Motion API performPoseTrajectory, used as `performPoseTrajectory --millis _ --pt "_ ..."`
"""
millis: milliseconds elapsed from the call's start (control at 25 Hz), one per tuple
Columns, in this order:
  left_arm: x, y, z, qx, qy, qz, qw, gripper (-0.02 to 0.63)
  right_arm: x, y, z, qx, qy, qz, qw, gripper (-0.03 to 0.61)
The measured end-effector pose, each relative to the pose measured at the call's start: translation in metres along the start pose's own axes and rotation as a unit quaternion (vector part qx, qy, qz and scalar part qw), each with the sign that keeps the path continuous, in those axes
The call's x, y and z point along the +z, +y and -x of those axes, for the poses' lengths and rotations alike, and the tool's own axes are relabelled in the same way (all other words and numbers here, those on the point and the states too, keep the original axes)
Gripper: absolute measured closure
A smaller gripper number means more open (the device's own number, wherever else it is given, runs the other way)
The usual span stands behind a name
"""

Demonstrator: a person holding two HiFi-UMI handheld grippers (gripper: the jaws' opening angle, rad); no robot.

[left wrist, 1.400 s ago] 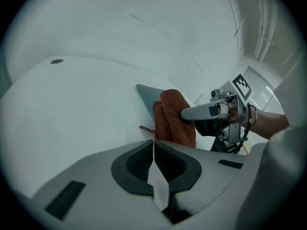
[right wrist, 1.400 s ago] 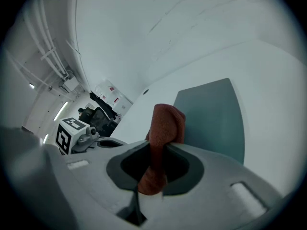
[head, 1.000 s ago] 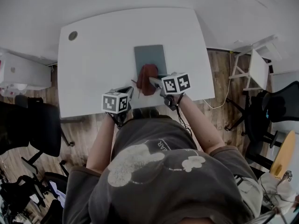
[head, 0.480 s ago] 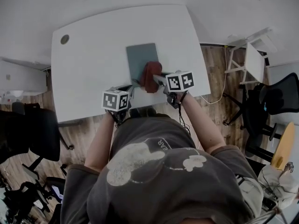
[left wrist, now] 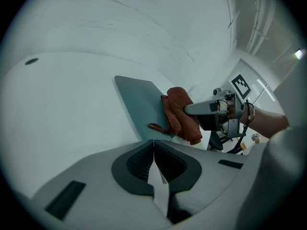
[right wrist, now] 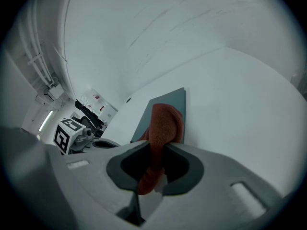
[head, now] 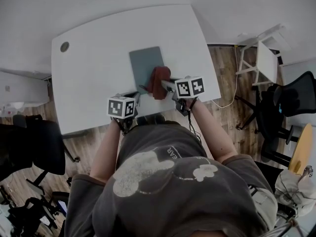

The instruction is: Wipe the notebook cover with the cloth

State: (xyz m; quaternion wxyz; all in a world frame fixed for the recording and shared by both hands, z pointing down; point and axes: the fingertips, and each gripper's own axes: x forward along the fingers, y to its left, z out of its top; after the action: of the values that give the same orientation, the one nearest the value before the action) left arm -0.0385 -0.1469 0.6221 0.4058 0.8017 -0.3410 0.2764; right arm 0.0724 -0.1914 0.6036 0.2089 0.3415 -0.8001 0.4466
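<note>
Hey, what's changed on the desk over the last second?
The right gripper, shut on the rust-red cloth, dragged it rightward along the near edge of the grey notebook cover, toward its right corner. The left gripper stayed shut and empty by the white table; the notebook seems unmoved.

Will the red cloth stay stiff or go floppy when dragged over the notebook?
Probably floppy: the cloth droops in folds from the right gripper. Likely light: a single pinch holds it. It may bunch when dragged.
</note>
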Motion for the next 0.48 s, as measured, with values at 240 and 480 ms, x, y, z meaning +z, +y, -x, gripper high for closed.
performPoseTrajectory --millis 240,480 --pt "0.0 0.0 0.0 0.006 0.008 0.0 0.9999 0.611 0.0 -0.01 0.006 -0.013 -0.002 0.001 1.0 0.515" --pt "0.0 0.0 -0.001 0.011 0.008 0.003 0.9999 0.611 0.002 -0.022 0.014 -0.021 -0.008 -0.007 1.0 0.515"
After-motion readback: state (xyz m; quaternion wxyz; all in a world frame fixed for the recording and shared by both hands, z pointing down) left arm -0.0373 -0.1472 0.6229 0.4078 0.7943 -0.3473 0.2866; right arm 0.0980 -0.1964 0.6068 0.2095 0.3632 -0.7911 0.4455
